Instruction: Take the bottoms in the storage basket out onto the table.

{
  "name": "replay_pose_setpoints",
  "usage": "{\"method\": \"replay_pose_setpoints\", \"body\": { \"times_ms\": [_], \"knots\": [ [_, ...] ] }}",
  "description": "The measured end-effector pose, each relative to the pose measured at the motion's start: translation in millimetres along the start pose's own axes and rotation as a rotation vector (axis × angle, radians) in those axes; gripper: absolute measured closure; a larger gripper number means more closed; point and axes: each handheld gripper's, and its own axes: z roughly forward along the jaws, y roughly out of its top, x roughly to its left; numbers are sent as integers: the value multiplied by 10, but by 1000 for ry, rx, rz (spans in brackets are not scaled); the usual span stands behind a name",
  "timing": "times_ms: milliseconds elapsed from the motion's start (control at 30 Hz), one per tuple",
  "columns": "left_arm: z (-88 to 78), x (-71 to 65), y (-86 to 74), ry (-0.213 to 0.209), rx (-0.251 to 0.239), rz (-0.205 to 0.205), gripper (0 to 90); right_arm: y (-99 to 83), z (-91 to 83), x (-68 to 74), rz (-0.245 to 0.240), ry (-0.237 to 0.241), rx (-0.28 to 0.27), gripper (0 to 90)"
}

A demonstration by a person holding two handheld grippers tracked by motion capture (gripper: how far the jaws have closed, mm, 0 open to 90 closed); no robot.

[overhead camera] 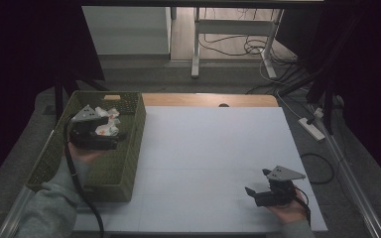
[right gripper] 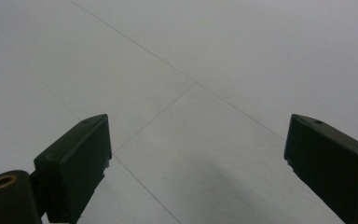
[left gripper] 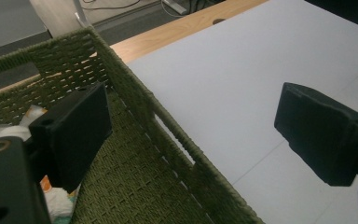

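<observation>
A green woven basket (overhead camera: 135,148) stands at the table's left edge, with crumpled white wrappers (overhead camera: 107,122) marked in orange lying in its far part. My left gripper (overhead camera: 115,130) hovers over the basket, open and holding nothing. In the left gripper view the gripper (left gripper: 193,107) straddles the basket's right wall (left gripper: 168,130): one jaw is over the inside near the wrappers (left gripper: 9,133), the other over the white board (left gripper: 242,70). My right gripper (overhead camera: 258,182) sits low over the board's near right corner, open (right gripper: 196,126), with only bare white surface (right gripper: 191,56) between its jaws.
The white board (overhead camera: 213,148) covers most of a wooden table (overhead camera: 203,99), whose edge shows at the far side. Beyond it on the floor are a desk frame (overhead camera: 196,49) and loose cables (overhead camera: 258,47). A power strip (overhead camera: 312,129) lies at the right.
</observation>
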Motion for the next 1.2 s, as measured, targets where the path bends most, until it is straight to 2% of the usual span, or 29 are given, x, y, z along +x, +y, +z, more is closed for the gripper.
{"method": "replay_pose_setpoints", "body": {
  "times_ms": [233, 533, 800, 933, 1133, 1200],
  "knots": [
    [28, 94, 54, 17, 7, -10, 104, -2, 2, -4, 1, -2, 2, 78],
    [99, 183, 81, 17, 11, -18, 108, -8, 14, -7, -1, -6, 8, 78],
    [146, 250, 105, 43, 18, -27, 105, -10, 22, -4, -4, -7, 13, 79],
    [161, 327, 84, 83, 20, -46, 121, -11, 23, 0, -6, -8, 15, 78],
    [199, 439, 32, 58, 46, -62, 151, -12, 33, 1, -7, -4, 22, 79],
    [224, 524, 1, 61, 49, -86, 151, -13, 41, 2, -10, -4, 28, 78]
  ]
}}
